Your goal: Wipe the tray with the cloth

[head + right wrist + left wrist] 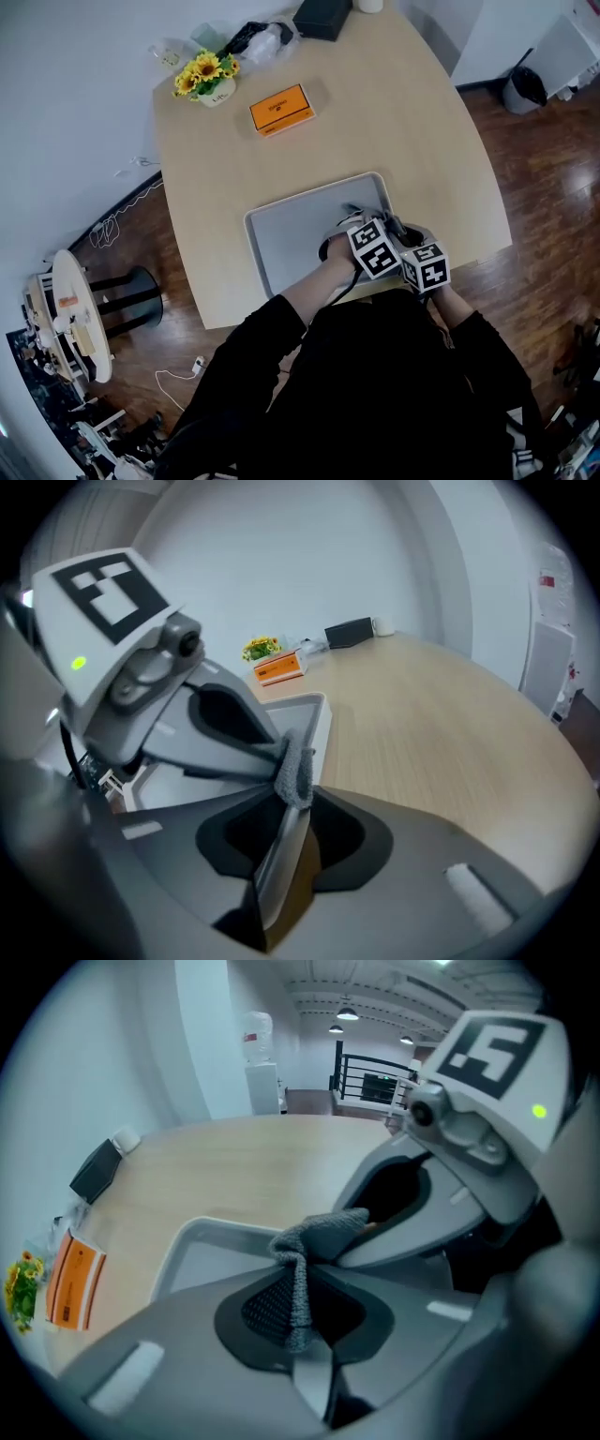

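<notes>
Cloth (pixel 319 1237), grey and bunched, was pinched in the pressed-together jaws of both left gripper (pixel 302 1330) and right gripper (pixel 289 822), above the tray (pixel 286 242) at the bench's (pixel 403 122) near edge. Marker cubes hid most of it from the head view.

We read no text anywhere. The orange box (pixel 281 109) near the flower pot (pixel 217 93) bears dark print, too small for us to make out.
</notes>
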`<state>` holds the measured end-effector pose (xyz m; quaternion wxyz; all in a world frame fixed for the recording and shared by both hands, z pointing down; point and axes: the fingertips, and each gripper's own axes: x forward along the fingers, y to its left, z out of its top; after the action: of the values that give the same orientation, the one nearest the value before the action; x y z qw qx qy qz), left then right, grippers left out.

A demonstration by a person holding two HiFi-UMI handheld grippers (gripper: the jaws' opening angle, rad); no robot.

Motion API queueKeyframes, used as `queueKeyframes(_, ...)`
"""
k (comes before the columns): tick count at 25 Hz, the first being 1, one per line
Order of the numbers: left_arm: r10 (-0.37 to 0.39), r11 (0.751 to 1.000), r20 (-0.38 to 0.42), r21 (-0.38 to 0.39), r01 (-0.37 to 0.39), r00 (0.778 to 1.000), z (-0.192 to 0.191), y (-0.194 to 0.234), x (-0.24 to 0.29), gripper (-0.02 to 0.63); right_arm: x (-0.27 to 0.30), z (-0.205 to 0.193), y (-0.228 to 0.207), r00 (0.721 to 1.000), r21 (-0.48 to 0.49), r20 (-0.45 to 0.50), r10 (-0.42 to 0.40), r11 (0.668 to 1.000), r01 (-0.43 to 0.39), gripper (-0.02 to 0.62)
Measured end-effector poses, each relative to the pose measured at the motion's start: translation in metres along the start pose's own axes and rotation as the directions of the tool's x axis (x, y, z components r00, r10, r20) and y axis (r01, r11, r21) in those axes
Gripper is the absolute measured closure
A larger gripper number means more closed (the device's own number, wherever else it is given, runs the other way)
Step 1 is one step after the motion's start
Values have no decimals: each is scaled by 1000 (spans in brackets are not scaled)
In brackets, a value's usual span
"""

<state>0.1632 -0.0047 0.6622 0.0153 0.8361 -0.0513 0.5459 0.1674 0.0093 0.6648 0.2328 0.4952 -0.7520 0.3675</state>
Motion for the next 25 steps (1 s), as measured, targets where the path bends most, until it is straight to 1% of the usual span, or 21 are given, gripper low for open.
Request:
queueKeyframes(3,-4,999,16,-41,5,1000,-10,-32,-6,600,-1,0,-2,1000,-5,-6,-7,1000,7,503)
queueKeyframes(5,5,999,29,-54,-3,1000,-12,-47,-6,600,-2,0,-4,1000,-9,-7,-15,1000,15,503)
queueKeyframes(7,3,999,30,-36,-2,1000,-12,-60,-5,600,-2,0,-4,1000,-3,-7,-20,1000,20,505)
queueKeyframes(8,-13,1000,31,-20,14,999,-11,-68,-5,600,-2,0,-5,1000,1,-7,-22,1000,22,505)
queueKeyframes(11,-104,994,42,34,102,994,-12,-97,-5,600,-1,0,-8,999,5,-5,-32,999,32,506)
queueKeyframes(12,-117,992,48,49,115,992,-14,-104,-7,600,0,0,-9,999,5,-6,-35,999,35,506)
queueKeyframes(15,-116,991,47,68,112,992,-32,-105,-14,600,0,0,-9,999,7,-13,-48,999,48,508)
queueKeyframes(18,-121,992,38,24,120,992,-67,-91,-26,600,0,0,-12,998,16,-11,-57,998,57,509)
queueKeyframes(21,-98,992,49,-72,101,994,-120,-74,-48,600,-1,0,-14,998,23,-16,-67,997,67,509)
queueKeyframes(23,-78,985,65,-146,87,995,-157,-68,-66,600,-1,0,-13,997,24,-24,-74,997,74,509)
queueKeyframes(25,-58,981,72,-181,70,996,-186,-65,-80,600,0,0,-14,996,23,-34,-84,996,84,509)
